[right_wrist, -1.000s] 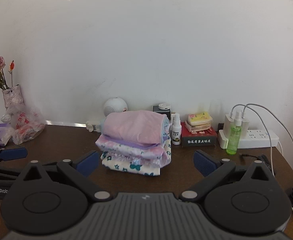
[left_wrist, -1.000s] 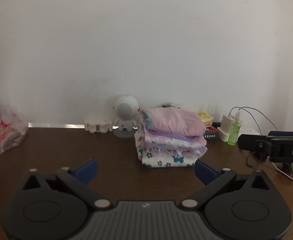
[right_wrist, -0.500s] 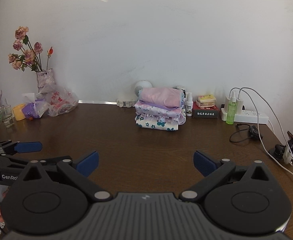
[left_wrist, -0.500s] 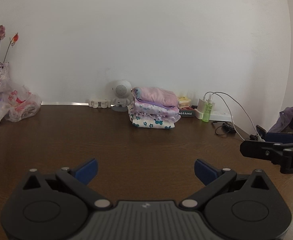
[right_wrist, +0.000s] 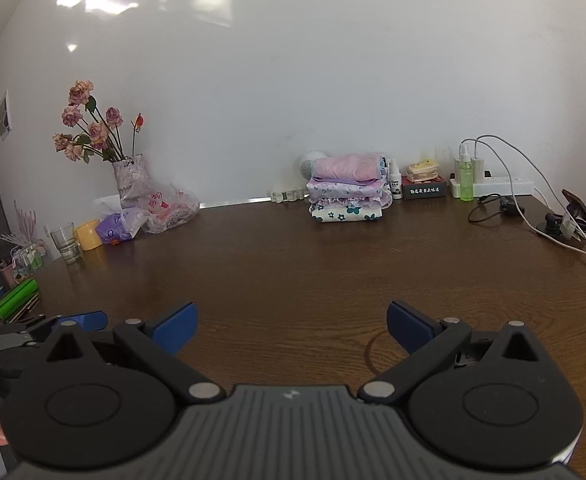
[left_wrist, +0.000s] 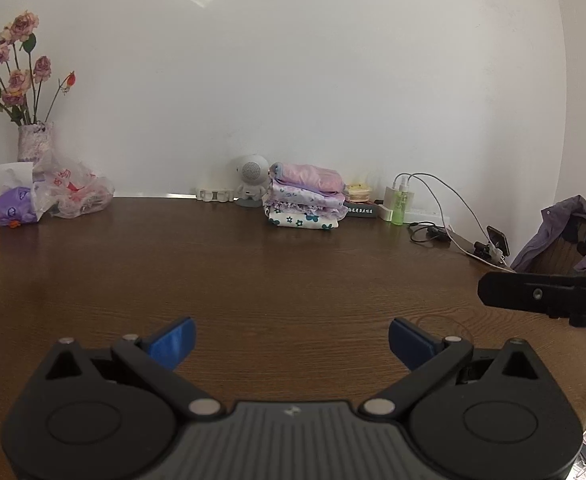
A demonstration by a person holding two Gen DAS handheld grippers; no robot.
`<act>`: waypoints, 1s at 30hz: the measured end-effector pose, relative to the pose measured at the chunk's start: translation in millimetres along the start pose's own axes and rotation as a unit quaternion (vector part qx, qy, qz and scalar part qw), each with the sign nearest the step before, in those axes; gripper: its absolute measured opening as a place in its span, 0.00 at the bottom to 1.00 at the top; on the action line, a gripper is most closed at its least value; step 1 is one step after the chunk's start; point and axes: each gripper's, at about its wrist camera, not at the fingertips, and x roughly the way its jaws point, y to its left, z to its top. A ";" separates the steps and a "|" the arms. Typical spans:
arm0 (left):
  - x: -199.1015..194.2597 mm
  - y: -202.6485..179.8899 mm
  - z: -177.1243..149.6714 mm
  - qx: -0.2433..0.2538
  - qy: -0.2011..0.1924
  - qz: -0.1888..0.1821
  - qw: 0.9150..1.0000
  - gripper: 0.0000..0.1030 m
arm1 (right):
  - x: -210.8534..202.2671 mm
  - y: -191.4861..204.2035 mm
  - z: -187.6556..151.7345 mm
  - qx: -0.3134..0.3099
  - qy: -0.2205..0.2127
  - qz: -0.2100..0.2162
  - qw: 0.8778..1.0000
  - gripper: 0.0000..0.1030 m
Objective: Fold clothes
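Pulled both grippers, left (left_wrist: pixel 291 339) and right (right_wrist: pixel 291 326), fingers spread and empty, well back from the folded stack (left_wrist: pixel 305 202), probably finished.

The stack of folded pastel clothes (right_wrist: pixel 347 188) sits at the far edge of the dark wooden table (right_wrist: pixel 293 264), against the wall. Left of the stack, along the same edge, come a round white robot-shaped speaker (left_wrist: pixel 250 179), then well apart a crinkled clear plastic bag (right_wrist: pixel 165 210) with a vase of dried pink roses (right_wrist: pixel 127 178) behind it. Right of the stack stand a small white spray bottle (right_wrist: pixel 394 179), a dark box (right_wrist: pixel 424 190) with soap bars on it, a green spray bottle (right_wrist: pixel 465 180) and a white power strip (right_wrist: pixel 501 187).
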 end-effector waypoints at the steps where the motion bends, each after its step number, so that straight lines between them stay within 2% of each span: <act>1: -6.2 -0.1 -3.7 -0.001 -0.004 0.007 1.000 1.00 | -3.7 0.4 -4.8 -0.002 0.000 -0.005 1.000 1.00; 7: -25.4 -1.8 -22.8 0.008 -0.009 0.005 1.000 1.00 | -19.8 8.1 -39.5 -0.016 0.010 -0.018 1.000 1.00; 15: -32.4 -0.1 -52.9 0.003 0.013 -0.011 1.000 1.00 | -30.1 19.1 -74.9 -0.044 0.021 -0.050 0.998 1.00; 18: -38.3 -0.4 -55.7 -0.003 0.008 -0.019 1.000 1.00 | -32.1 19.9 -80.7 -0.033 0.029 -0.048 0.998 1.00; 22: -41.9 -4.8 -58.1 0.010 0.005 -0.006 1.000 1.00 | -32.6 18.0 -83.8 -0.021 0.038 -0.054 0.998 1.00; 30: -51.1 -7.8 -64.0 0.013 -0.007 -0.014 1.000 1.00 | -36.7 18.5 -84.7 -0.006 0.043 -0.058 0.997 1.00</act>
